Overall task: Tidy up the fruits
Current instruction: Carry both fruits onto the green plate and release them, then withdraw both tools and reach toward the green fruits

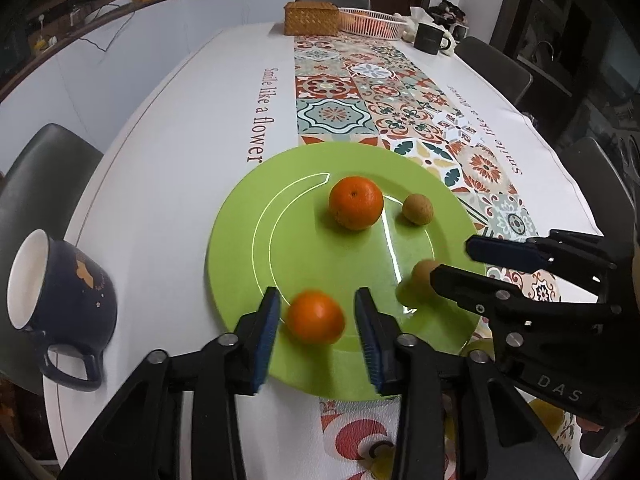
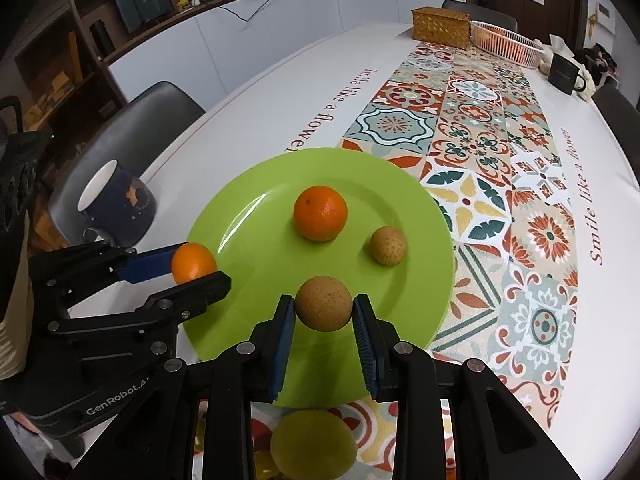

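A green plate point(image 1: 248, 248) point(image 2: 240, 216) lies on the patterned runner and bears an orange point(image 1: 356, 207) point(image 2: 320, 213) and a small brown fruit point(image 1: 417, 209) point(image 2: 388, 246). My left gripper point(image 1: 316, 320) point(image 2: 196, 270) is open over the plate's near edge. A second orange point(image 1: 316, 316) point(image 2: 193, 262), blurred, lies between its blue pads with a gap on each side. My right gripper point(image 2: 324, 312) point(image 1: 452, 260) hangs over the plate's near right. A larger brown fruit point(image 2: 324, 304) point(image 1: 422, 274) sits at its fingertips with the pads close beside it.
A dark blue mug point(image 1: 60, 284) point(image 2: 116, 204) stands left of the plate near the table's edge. A yellow-green fruit point(image 2: 312, 444) lies on the runner under my right gripper. A woven box point(image 1: 312, 18), a white basket point(image 1: 372, 22) and a black mug point(image 1: 430, 38) stand at the far end.
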`<state>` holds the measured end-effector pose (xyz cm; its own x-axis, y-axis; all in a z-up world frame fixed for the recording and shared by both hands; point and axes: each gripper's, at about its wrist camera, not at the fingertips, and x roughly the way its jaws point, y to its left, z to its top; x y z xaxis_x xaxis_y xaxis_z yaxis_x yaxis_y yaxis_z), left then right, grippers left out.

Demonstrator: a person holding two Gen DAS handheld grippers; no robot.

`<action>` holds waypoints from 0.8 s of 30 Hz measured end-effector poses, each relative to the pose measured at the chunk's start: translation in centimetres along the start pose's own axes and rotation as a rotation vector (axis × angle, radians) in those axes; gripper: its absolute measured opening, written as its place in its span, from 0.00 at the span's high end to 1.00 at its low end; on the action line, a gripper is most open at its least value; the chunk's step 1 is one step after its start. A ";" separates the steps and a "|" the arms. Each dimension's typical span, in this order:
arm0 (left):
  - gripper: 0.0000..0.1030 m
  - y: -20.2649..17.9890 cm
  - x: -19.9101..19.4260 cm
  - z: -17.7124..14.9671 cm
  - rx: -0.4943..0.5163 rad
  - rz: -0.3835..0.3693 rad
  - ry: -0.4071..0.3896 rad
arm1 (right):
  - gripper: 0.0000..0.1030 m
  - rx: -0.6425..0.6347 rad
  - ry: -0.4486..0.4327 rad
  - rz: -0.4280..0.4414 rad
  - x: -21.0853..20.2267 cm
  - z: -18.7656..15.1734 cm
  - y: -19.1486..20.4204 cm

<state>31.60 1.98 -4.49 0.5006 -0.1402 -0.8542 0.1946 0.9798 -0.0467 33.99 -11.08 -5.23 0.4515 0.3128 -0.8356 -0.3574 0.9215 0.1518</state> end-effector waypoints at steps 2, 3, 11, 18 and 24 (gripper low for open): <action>0.56 0.0 -0.6 -0.1 -0.001 0.005 -0.014 | 0.60 0.005 -0.016 -0.010 -0.5 -0.2 -0.1; 0.55 -0.1 -1.2 -0.3 0.005 0.013 -0.023 | 0.60 0.006 -0.024 -0.013 -0.8 -0.3 -0.1; 0.43 -1.2 -6.1 -2.0 0.032 0.089 -0.132 | 0.48 -0.019 -0.152 -0.075 -5.7 -2.1 0.6; 0.33 -2.8 -10.8 -4.2 0.055 0.104 -0.225 | 0.38 -0.054 -0.292 -0.121 -11.2 -4.8 2.1; 0.27 -3.3 -14.2 -6.4 0.046 0.110 -0.291 | 0.32 -0.043 -0.349 -0.133 -14.3 -7.1 2.6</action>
<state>18.41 1.62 4.51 0.7400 -0.0755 -0.6684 0.1609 0.9847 0.0670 20.84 -14.80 3.38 0.7451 0.2574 -0.6152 -0.3075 0.9512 0.0255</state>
